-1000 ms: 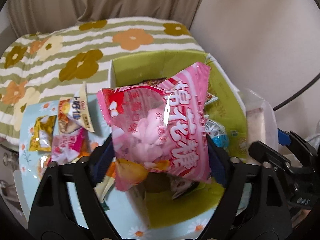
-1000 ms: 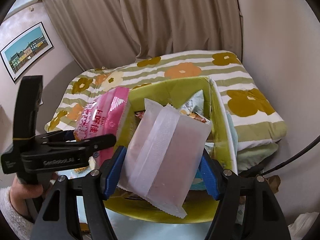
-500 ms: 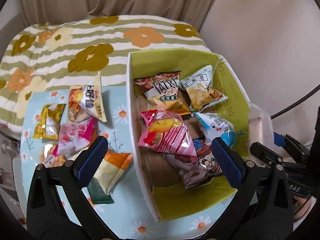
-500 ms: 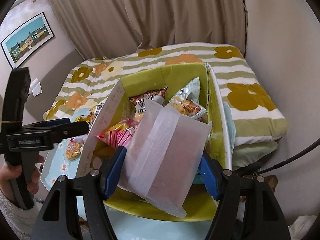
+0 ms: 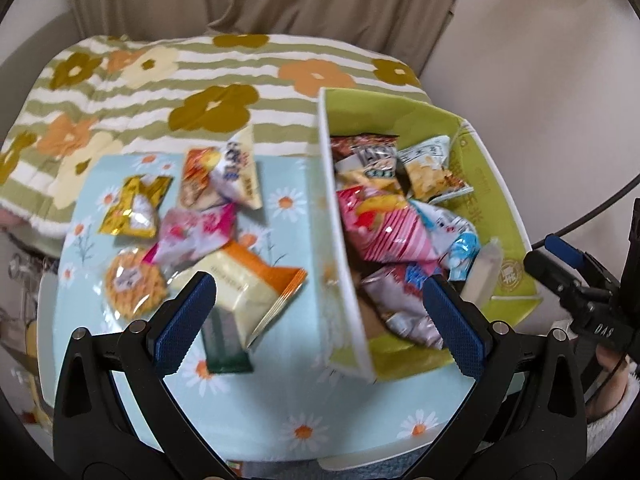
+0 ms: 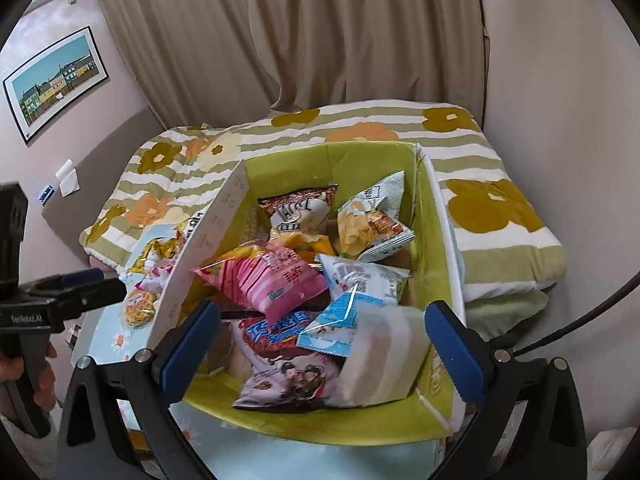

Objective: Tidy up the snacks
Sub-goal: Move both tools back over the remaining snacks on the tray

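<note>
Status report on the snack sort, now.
Left gripper open, empty, over loose snacks on the daisy cloth. Right gripper jaws opening, translucent white packet lying in the green box. Nothing in the way.

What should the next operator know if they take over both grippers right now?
Left gripper: open, empty, over the table's loose snacks.
Right gripper: jaws opening, no longer gripping; the white packet lies in the green box below them.
In the box: pink bag, chip bags and other packets.
Left on the tablecloth: gold packet, round cracker, orange-and-cream bag, small pink bag, a few more.
Next, probably: move those into the box.
</note>
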